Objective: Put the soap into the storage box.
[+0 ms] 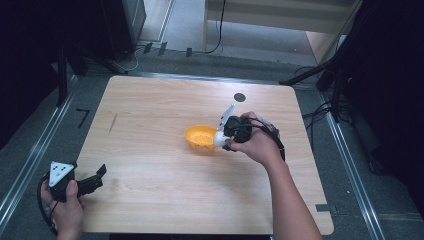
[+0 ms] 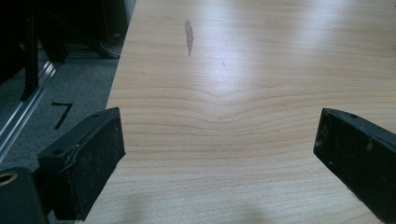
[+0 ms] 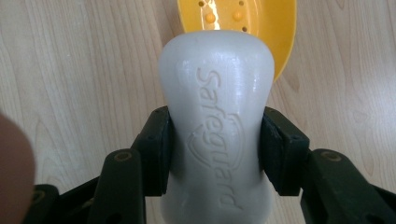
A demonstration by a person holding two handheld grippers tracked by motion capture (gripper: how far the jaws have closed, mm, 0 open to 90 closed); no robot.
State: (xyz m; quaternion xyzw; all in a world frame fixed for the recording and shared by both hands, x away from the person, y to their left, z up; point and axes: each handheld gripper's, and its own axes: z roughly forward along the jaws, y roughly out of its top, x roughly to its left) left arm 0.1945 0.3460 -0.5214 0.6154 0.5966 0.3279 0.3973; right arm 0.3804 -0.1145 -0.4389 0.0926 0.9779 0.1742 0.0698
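White soap bar (image 3: 215, 135) embossed "Safeguard", pinched in right gripper (image 3: 215, 154) jaws, above yellow dish (image 3: 243, 21), left gripper (image 2: 219, 154) jaws wide.

Soap bar (image 3: 215, 135) between right hand-held gripper (image 3: 215, 154) jaws, above table (image 1: 150, 125), just right of dish (image 1: 200, 137).

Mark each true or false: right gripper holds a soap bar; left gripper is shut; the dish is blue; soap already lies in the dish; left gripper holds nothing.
1. The right gripper holds a soap bar. True.
2. The left gripper is shut. False: its jaws stand wide apart over the table.
3. The dish is blue. False: it is yellow.
4. The soap bar lies in the dish. False: it is clamped between the jaws, beside the dish.
5. The left gripper holds nothing. True.
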